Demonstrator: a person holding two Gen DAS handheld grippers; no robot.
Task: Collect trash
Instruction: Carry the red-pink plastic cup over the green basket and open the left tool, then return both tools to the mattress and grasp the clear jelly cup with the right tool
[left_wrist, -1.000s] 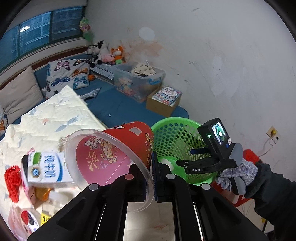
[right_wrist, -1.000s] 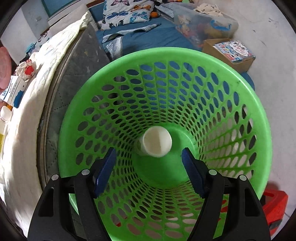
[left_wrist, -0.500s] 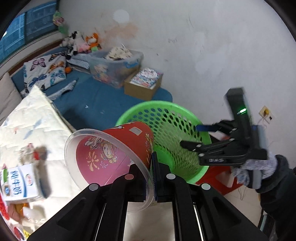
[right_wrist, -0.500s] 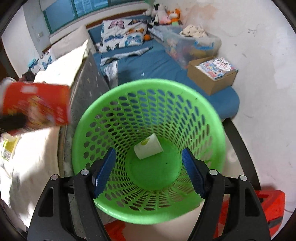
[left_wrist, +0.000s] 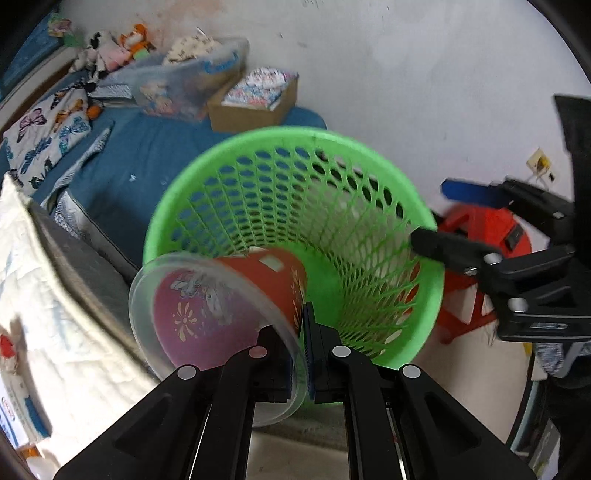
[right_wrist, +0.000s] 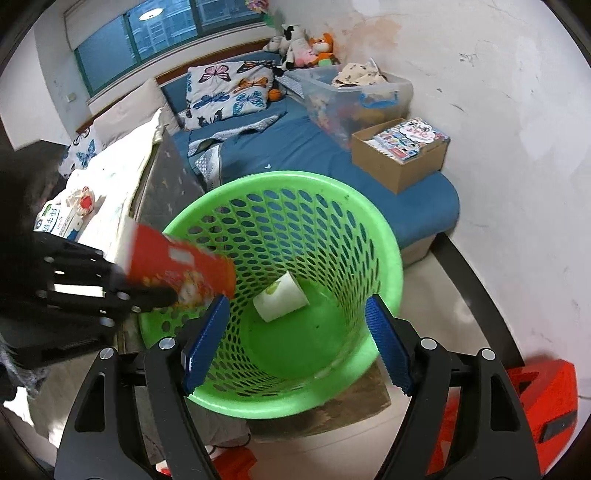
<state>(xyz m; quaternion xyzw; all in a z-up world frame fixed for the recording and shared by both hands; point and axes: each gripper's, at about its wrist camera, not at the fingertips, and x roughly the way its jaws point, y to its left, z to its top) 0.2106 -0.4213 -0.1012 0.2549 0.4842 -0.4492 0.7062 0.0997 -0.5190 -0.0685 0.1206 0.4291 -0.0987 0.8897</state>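
Gripping the red cup (left_wrist: 236, 299) by its clear-lidded rim, my left tool (left_wrist: 301, 354) is clenched on it, with the cup tipped over the near edge of the green basket (left_wrist: 424, 295). My right tool (right_wrist: 295, 339) hangs released above the basket, its blue pads spread wide. A white paper cup (right_wrist: 280, 302) lies on its side at the basket's bottom. The bed (right_wrist: 303, 147) sits just behind, with a milk carton (right_wrist: 55, 221) on the quilt.

Glossy perforated plastic basket (right_wrist: 384, 266); printed red paper cup (left_wrist: 273, 273).

Red cup (left_wrist: 236, 295) tilted over basket rim (left_wrist: 295, 138)
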